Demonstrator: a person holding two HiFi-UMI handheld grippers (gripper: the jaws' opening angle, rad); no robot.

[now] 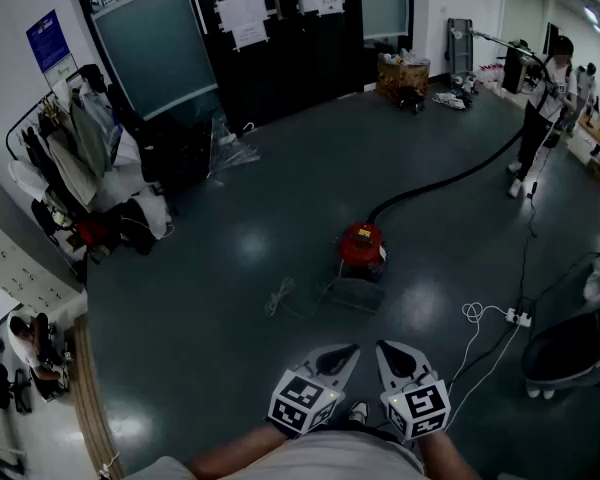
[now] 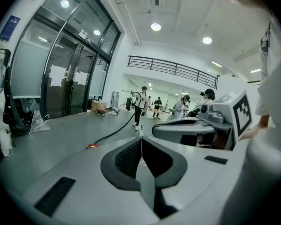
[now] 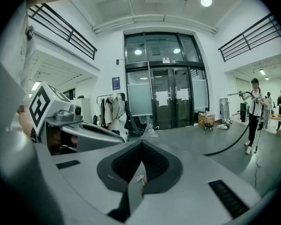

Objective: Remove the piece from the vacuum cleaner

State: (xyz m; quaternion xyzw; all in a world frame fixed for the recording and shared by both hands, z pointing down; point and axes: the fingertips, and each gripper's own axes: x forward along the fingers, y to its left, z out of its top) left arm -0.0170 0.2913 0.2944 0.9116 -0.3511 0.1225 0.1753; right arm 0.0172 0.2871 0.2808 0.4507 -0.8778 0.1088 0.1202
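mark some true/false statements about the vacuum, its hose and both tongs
1. The left tongs are shut with nothing between them. True.
2. The right tongs grip the black hose. False: they are shut on nothing, well short of it.
3. The red vacuum cleaner stands on the floor ahead of both tongs. True.
4. The hose lies coiled beside the vacuum. False: it runs across the floor to a person standing at the far right.
5. The white power strip lies left of the vacuum. False: it lies to its right.
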